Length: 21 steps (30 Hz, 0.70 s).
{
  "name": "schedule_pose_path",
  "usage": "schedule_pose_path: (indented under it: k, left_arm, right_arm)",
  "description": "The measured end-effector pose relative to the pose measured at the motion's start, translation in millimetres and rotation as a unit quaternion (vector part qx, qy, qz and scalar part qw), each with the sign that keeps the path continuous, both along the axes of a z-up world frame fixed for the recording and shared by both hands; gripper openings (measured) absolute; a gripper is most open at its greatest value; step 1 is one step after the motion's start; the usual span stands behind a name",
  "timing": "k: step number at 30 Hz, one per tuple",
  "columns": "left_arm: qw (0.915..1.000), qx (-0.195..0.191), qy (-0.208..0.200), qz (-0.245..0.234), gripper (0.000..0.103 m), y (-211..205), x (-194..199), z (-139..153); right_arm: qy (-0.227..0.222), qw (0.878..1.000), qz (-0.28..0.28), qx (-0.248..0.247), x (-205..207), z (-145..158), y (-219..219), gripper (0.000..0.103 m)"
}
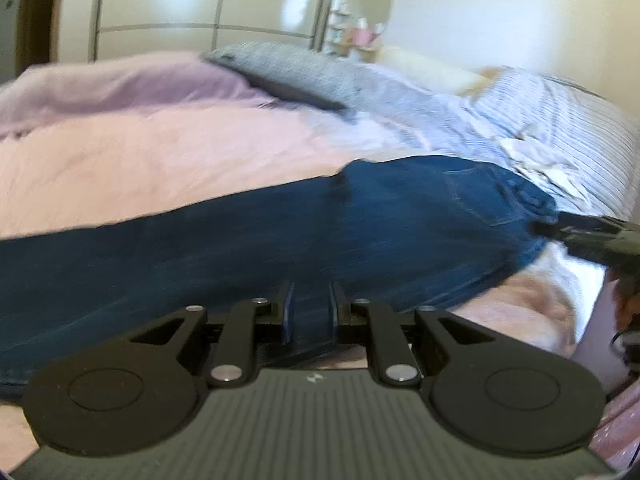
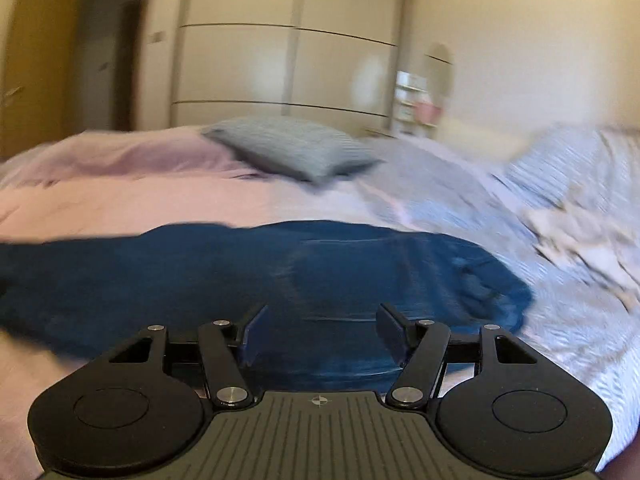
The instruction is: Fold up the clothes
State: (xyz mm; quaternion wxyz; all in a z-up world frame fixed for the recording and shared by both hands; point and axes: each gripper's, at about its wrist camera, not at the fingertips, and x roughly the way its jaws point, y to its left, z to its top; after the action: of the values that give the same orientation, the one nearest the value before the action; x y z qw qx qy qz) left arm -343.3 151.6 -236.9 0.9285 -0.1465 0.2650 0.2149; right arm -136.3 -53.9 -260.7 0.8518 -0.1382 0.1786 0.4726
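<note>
Left gripper (image 1: 311, 300): jaws narrowly set, clamped on a fold of the dark blue jeans (image 1: 280, 236). Right gripper (image 2: 320, 330): jaws wide apart, nothing pinched, hovering over the waist end. Jeans lie lengthwise across the pink-covered bed (image 2: 160, 200).

One pair of blue jeans (image 2: 280, 280) lies just ahead of the fingers. One grey striped pillow (image 2: 292, 148) sits beyond it. Two grippers show: left gripper (image 1: 311, 300), right gripper (image 2: 320, 320).
</note>
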Motion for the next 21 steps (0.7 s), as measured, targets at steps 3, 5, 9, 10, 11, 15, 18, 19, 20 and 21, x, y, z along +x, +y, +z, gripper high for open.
schedule_pose_path:
  k: [3, 5, 9, 10, 11, 15, 18, 19, 20, 21]
  left_arm:
    - [0.9989, 0.027, 0.033, -0.016, 0.017, -11, 27, -18]
    - [0.998, 0.023, 0.059, -0.002, 0.017, -9, 38, -37]
    - [0.9984, 0.019, 0.052, 0.009, 0.016, -14, 33, -23]
    - [0.9989, 0.014, 0.043, 0.008, 0.015, -15, 31, -17]
    - [0.9993, 0.011, 0.036, 0.005, 0.015, -16, 31, -14]
    - [0.9989, 0.013, 0.044, -0.004, 0.017, -21, 40, -22]
    - [0.9989, 0.006, 0.045, 0.009, 0.017, -17, 39, -36]
    - [0.9991, 0.006, 0.04, 0.012, 0.016, -18, 36, -32]
    - [0.9993, 0.008, 0.035, 0.012, 0.016, -19, 30, -26]
    - [0.9994, 0.01, 0.029, 0.015, 0.016, -20, 24, -20]
  right_arm:
    - [0.03, 0.999, 0.023, -0.019, -8, -19, 19, 0.05]
    - [0.044, 0.997, 0.02, -0.06, 0, -39, 34, 0.049]
    - [0.047, 0.996, 0.025, -0.076, 2, -28, 36, 0.049]
    - [0.04, 0.997, 0.028, -0.059, 1, -17, 32, 0.049]
    - [0.036, 0.998, 0.032, -0.044, 0, -8, 31, 0.049]
    - [0.042, 0.998, 0.039, -0.038, 4, -7, 46, 0.05]
    - [0.033, 0.995, 0.041, -0.081, 4, -35, 65, 0.05]
    - [0.016, 0.996, 0.043, -0.081, 1, -39, 65, 0.05]
    - [0.012, 0.995, 0.042, -0.087, 0, -35, 66, 0.05]
    - [0.019, 0.996, 0.041, -0.083, -1, -29, 63, 0.05]
